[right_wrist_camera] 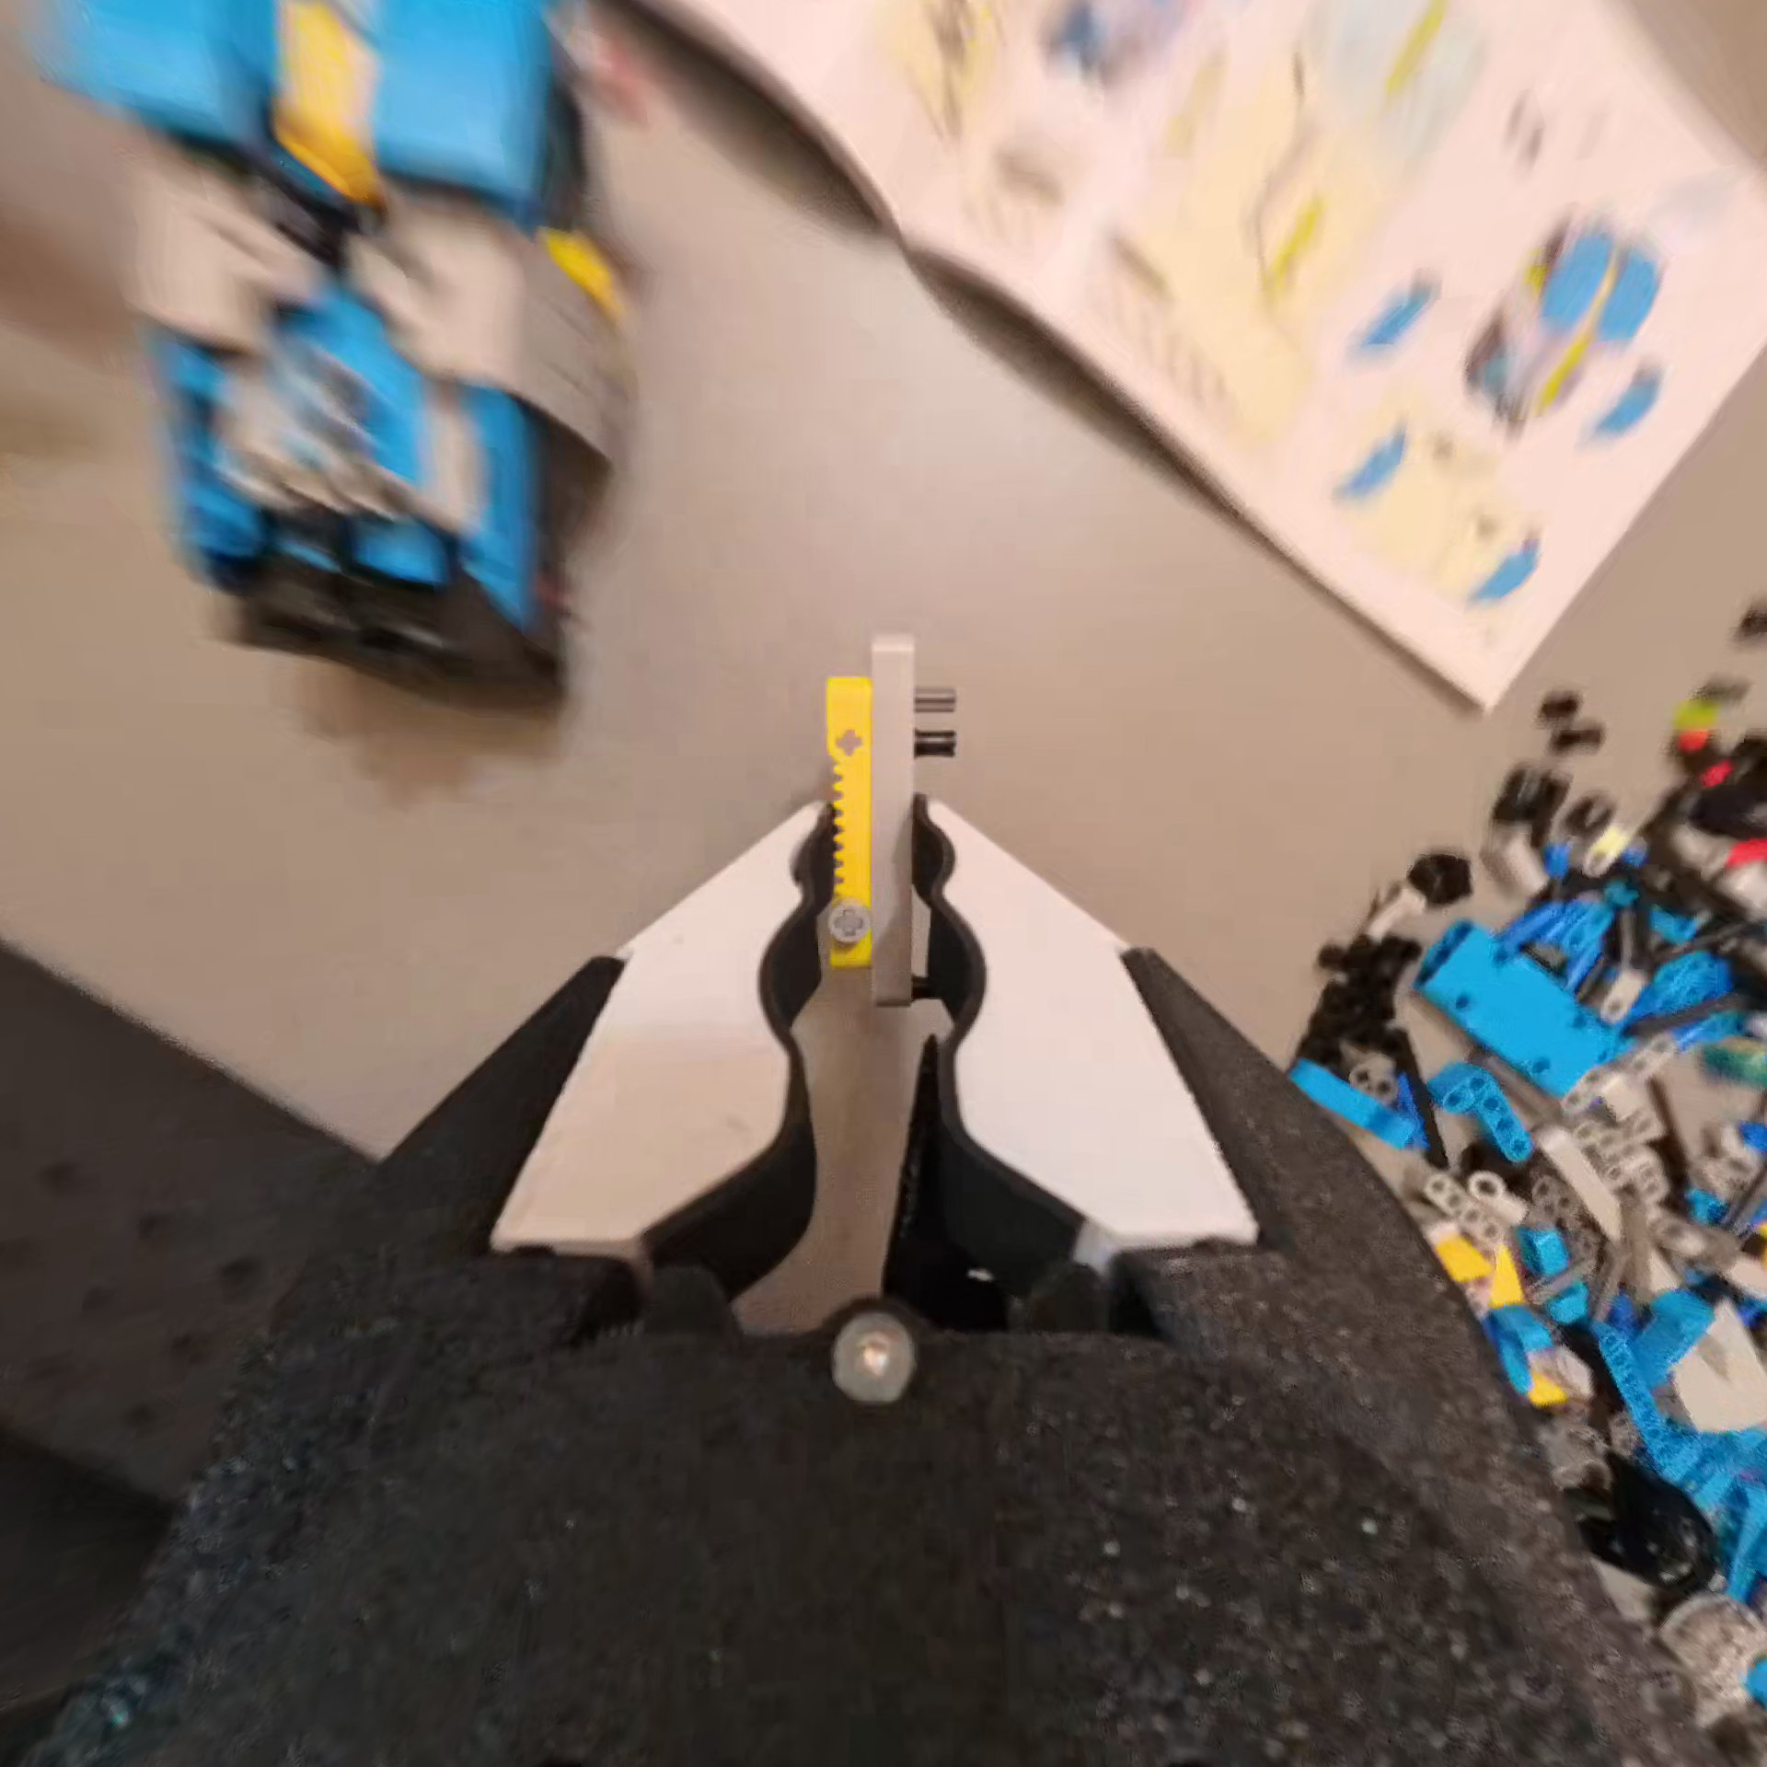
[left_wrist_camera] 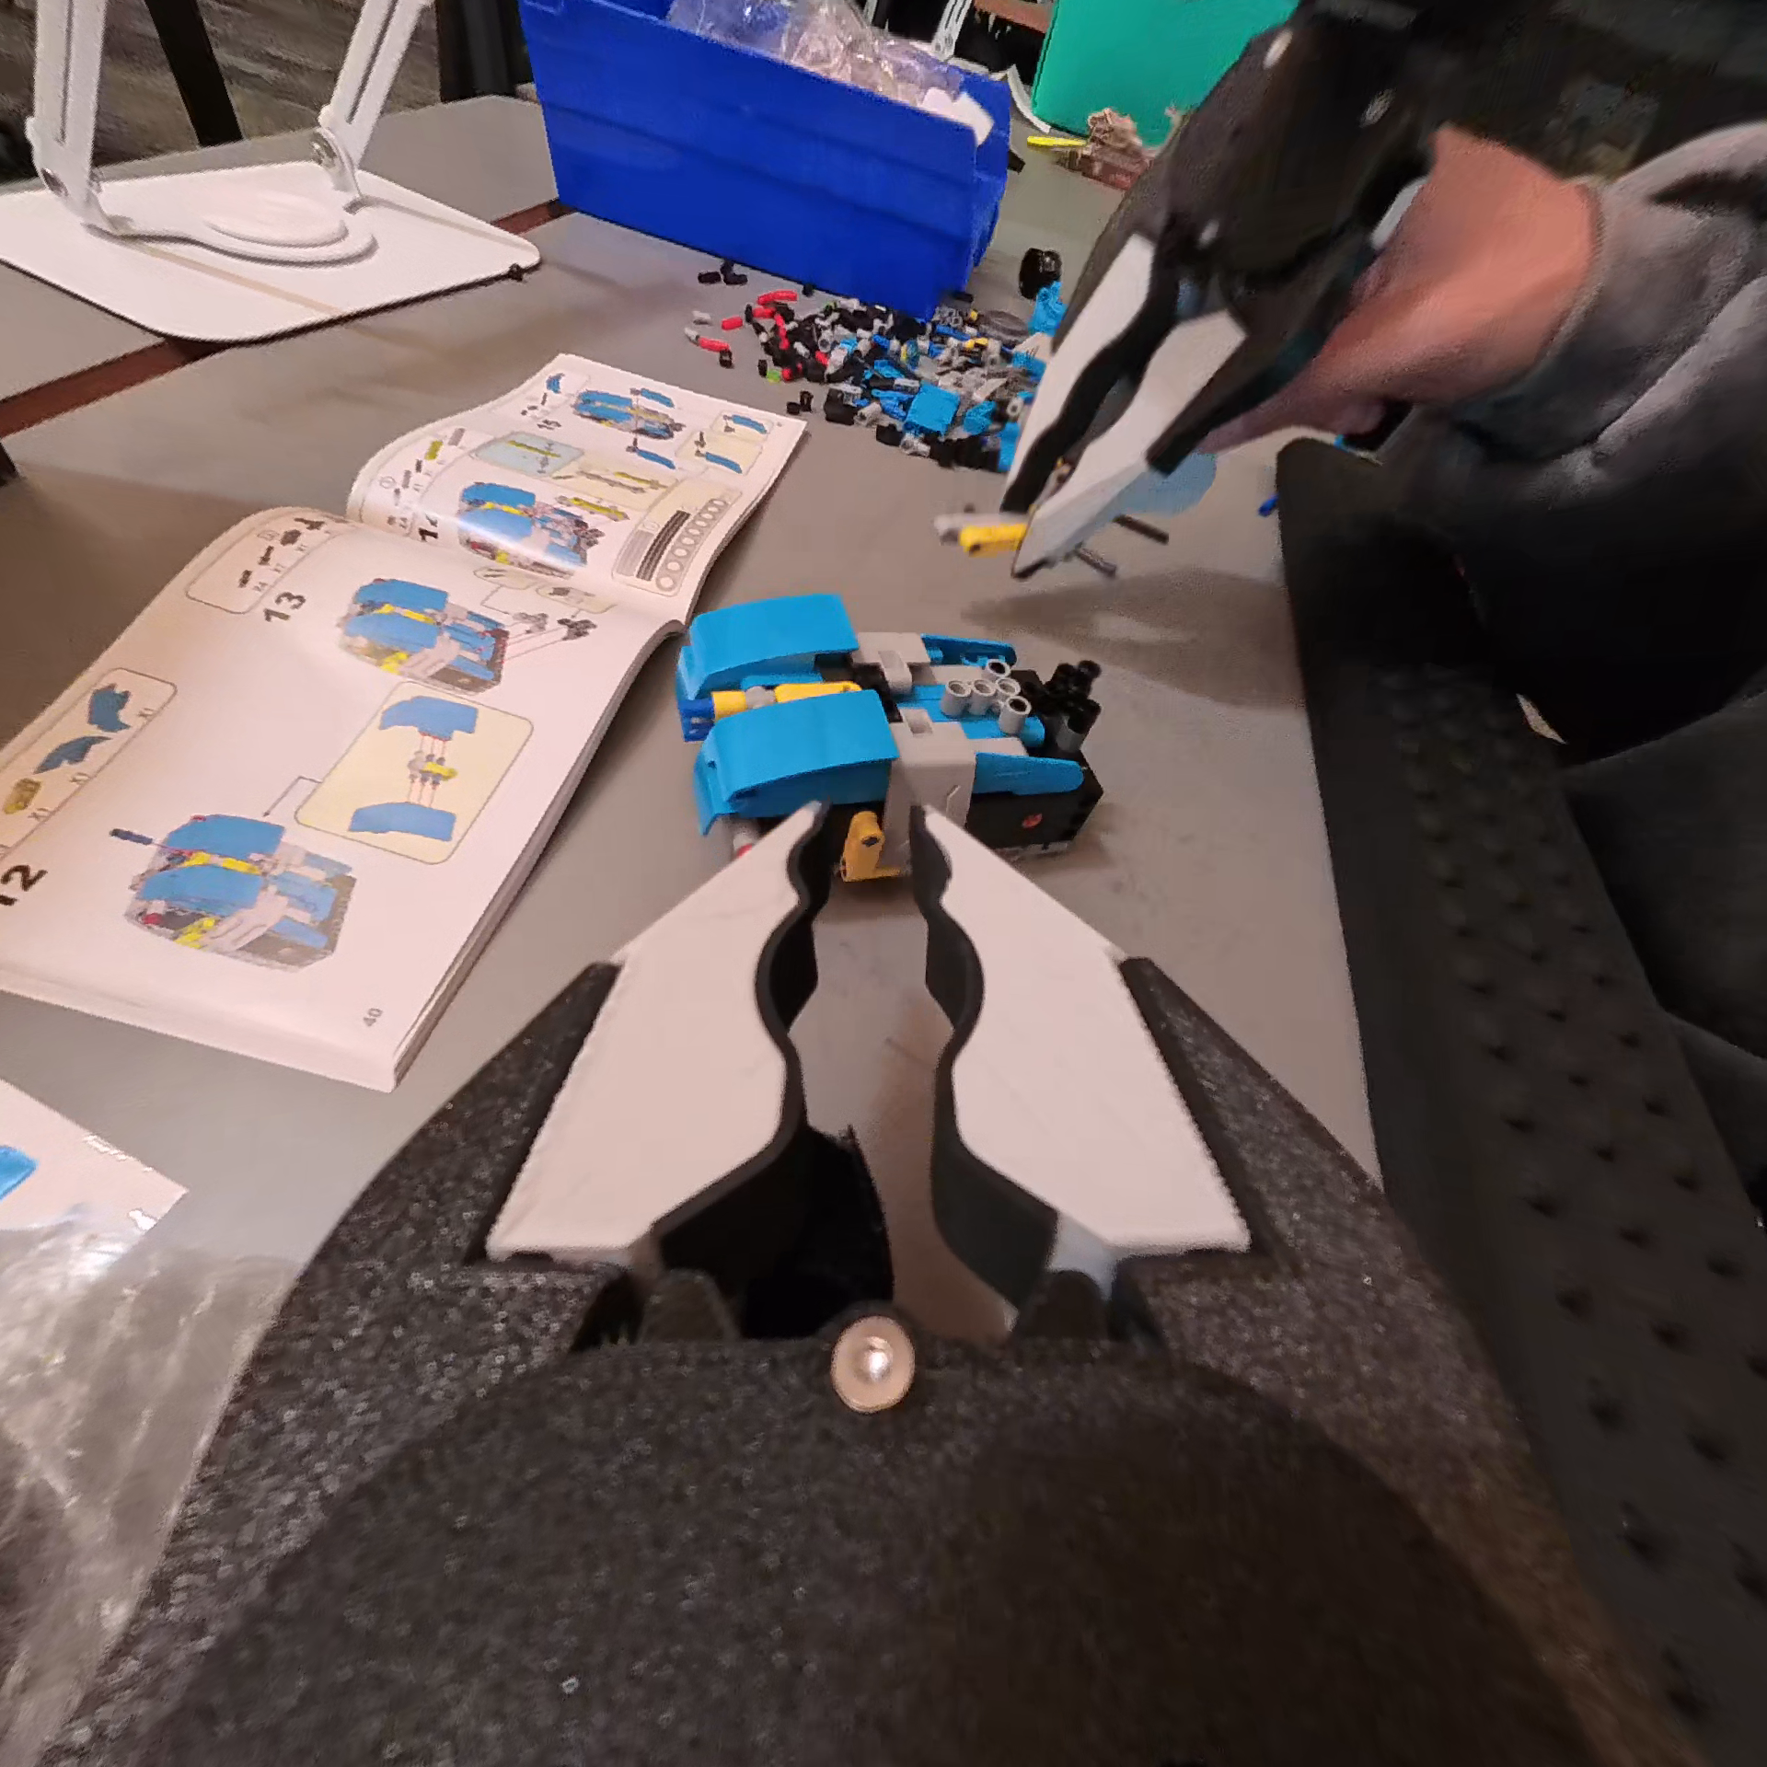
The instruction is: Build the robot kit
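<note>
Car (left_wrist_camera: 884,736) part-built on tabletop (left_wrist_camera: 1195,908), beside open manual (left_wrist_camera: 363,727); left tool (left_wrist_camera: 865,813) apart, tips astride car's near side at a yellow bit, contact unclear; right tool (right_wrist_camera: 870,813) clamped on yellow-grey subassembly (right_wrist_camera: 875,822), held above tabletop, not yet fitted; loose parts (right_wrist_camera: 1578,1147) heaped unused.

A blue, grey and black brick-built car (left_wrist_camera: 884,731) sat on the grey table (left_wrist_camera: 1176,918), just right of an open instruction booklet (left_wrist_camera: 382,708). Beyond the car, a small assembly (right_wrist_camera: 884,822) of a yellow toothed piece and flat grey plate was clamped upright in the right gripper (right_wrist_camera: 870,813), above the table.
</note>
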A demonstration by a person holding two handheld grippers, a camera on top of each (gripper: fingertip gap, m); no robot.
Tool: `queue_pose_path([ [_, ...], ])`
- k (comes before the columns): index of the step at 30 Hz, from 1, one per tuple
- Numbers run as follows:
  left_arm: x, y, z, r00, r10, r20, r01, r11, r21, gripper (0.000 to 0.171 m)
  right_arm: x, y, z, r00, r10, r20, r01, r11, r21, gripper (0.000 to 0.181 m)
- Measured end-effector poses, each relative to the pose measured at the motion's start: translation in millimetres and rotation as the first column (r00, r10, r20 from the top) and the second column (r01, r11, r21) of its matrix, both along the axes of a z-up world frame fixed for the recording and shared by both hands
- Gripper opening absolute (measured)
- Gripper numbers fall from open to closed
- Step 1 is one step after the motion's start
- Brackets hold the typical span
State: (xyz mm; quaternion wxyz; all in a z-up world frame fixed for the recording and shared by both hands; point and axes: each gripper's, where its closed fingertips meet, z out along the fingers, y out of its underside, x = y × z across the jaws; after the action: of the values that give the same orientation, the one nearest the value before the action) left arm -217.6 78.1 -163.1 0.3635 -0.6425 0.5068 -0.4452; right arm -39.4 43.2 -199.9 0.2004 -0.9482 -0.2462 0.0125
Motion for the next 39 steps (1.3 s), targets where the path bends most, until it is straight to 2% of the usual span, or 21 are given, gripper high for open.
queue_pose_path([
  [2,0.5,0.8,-0.4,1.000,0.005,0.003,-0.005,1.000,0.011,0.016,5.5,-6.9,-22.2,0.997,-0.022,-0.075,0.018,0.998,-0.054,0.015],
  [3,0.2,2.0,1.0,1.000,0.013,0.010,-0.013,1.000,0.026,0.016,0.4,-8.5,-25.5,0.990,-0.031,-0.140,0.022,0.998,-0.061,0.015],
  [5,-0.9,6.2,4.3,0.999,0.037,0.025,-0.038,0.998,0.058,0.019,-2.4,-8.0,-28.1,0.983,-0.043,-0.179,0.036,0.998,-0.043,0.016],
  [7,-2.7,10.7,8.4,0.997,0.062,0.049,-0.066,0.994,0.082,0.024,0.3,-2.5,-26.9,0.984,-0.072,-0.161,0.071,0.997,-0.010,0.036],
  [9,-4.0,14.9,11.0,0.994,0.084,0.065,-0.090,0.992,0.086,0.033,-19.1,5.4,-4.2,0.970,-0.073,-0.233,0.097,0.991,0.096,0.050],
  [11,-4.9,19.5,14.3,0.990,0.109,0.089,-0.117,0.989,0.086,0.040,-75.6,5.5,27.9,0.908,0.050,-0.416,0.038,0.979,0.200,0.074],
  [12,-5.6,23.0,16.6,0.986,0.130,0.103,-0.139,0.987,0.086,0.045,-101.5,2.4,34.2,0.885,0.099,-0.455,0.009,0.973,0.229,0.085],
  [14,-6.9,27.3,21.2,0.979,0.155,0.131,-0.166,0.983,0.078,0.056,-118.3,3.9,17.3,0.938,0.071,-0.339,0.002,0.978,0.209,0.107],
  [16,-7.6,25.7,26.2,0.976,0.146,0.163,-0.157,0.986,0.057,0.063,-110.5,15.4,1.4,0.982,0.018,-0.189,0.028,0.971,0.237,0.102],
  [19,-7.6,18.3,36.4,0.968,0.105,0.226,-0.112,0.994,0.016,0.067,-117.9,13.6,-22.9,0.980,-0.018,-0.200,0.035,0.996,0.081,0.092],
  [20,-7.7,16.2,40.2,0.964,0.094,0.248,-0.098,0.995,0.003,0.068,-115.9,12.5,-30.3,0.984,-0.026,-0.175,0.033,0.999,0.036,0.073],
  [23,-9.0,14.6,46.7,0.954,0.085,0.287,-0.074,0.996,-0.050,0.074,-116.5,15.7,-26.2,0.973,-0.026,-0.228,0.030,0.999,0.015,0.067],
  [24,-9.6,16.1,47.5,0.950,0.094,0.296,-0.075,0.994,-0.078,0.075,-118.6,16.0,-23.0,0.950,-0.043,-0.310,0.045,0.999,-0.003,0.067],
  [26,-10.7,21.4,47.0,0.943,0.127,0.307,-0.083,0.985,-0.151,0.076,-125.3,14.7,-9.7,0.844,-0.093,-0.529,0.069,0.996,-0.063,0.067],
  [29,-8.3,25.9,47.7,0.923,0.177,0.342,-0.074,0.953,-0.294,0.083,-136.5,11.2,22.6,0.595,-0.100,-0.797,0.025,0.994,-0.106,0.067],
  [31,-0.4,20.5,48.1,0.912,0.185,0.366,-0.027,0.917,-0.397,0.091,-143.7,10.6,45.9,0.465,-0.045,-0.884,0.001,0.999,-0.050,0.067],
  [35,21.0,-3.3,56.5,0.877,0.157,0.453,0.146,0.812,-0.565,0.101,-170.2,6.0,82.6,0.359,0.156,-0.920,-0.043,0.988,0.150,0.067],
  [37,24.9,-12.3,68.7,0.835,0.156,0.528,0.234,0.767,-0.597,0.099,-180.6,8.3,84.4,0.348,0.156,-0.924,-0.026,0.987,0.157,0.067],
  [39,28.0,-15.6,73.4,0.814,0.176,0.554,0.261,0.741,-0.619,0.092,-187.6,12.1,83.1,0.323,0.155,-0.934,0.008,0.986,0.167,0.067],
])
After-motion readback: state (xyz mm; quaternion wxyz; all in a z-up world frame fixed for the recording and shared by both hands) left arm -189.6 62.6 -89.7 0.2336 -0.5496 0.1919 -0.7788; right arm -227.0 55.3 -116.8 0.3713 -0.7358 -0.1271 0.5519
